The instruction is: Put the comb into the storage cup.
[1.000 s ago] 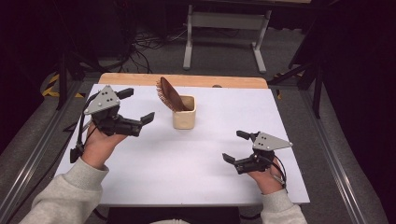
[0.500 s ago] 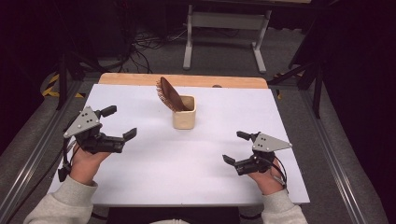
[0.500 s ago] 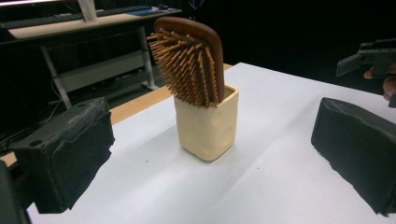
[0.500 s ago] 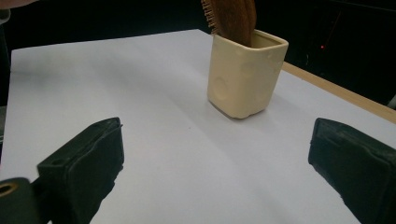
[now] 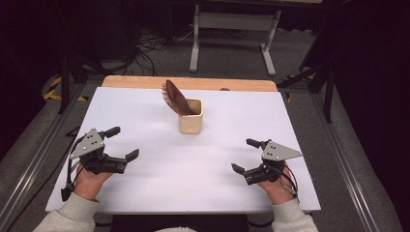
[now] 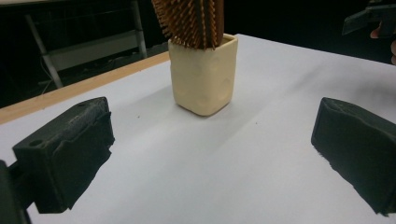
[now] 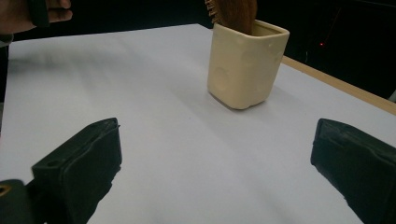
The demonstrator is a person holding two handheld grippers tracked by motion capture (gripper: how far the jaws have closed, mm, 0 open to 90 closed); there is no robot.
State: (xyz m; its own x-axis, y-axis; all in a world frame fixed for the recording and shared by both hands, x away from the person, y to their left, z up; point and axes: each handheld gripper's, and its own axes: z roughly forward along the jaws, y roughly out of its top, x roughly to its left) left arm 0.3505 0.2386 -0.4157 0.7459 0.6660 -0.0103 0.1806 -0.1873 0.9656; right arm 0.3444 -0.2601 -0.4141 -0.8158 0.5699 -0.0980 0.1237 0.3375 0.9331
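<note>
The hairbrush (image 5: 176, 97) stands head-up in the cream cup (image 5: 190, 121) near the table's (image 5: 300, 125) far middle, its bristled head leaning toward the left. Both tongs are spread wide and hold nothing: the left gripper (image 5: 120, 143) hovers near the front left corner, the right gripper (image 5: 245, 155) near the front right, each well apart from the cup. Nothing seems left to move (the brush looks seated), so the sound course is to hold both grippers low and clear, avoiding any nudge to the cup.
</note>
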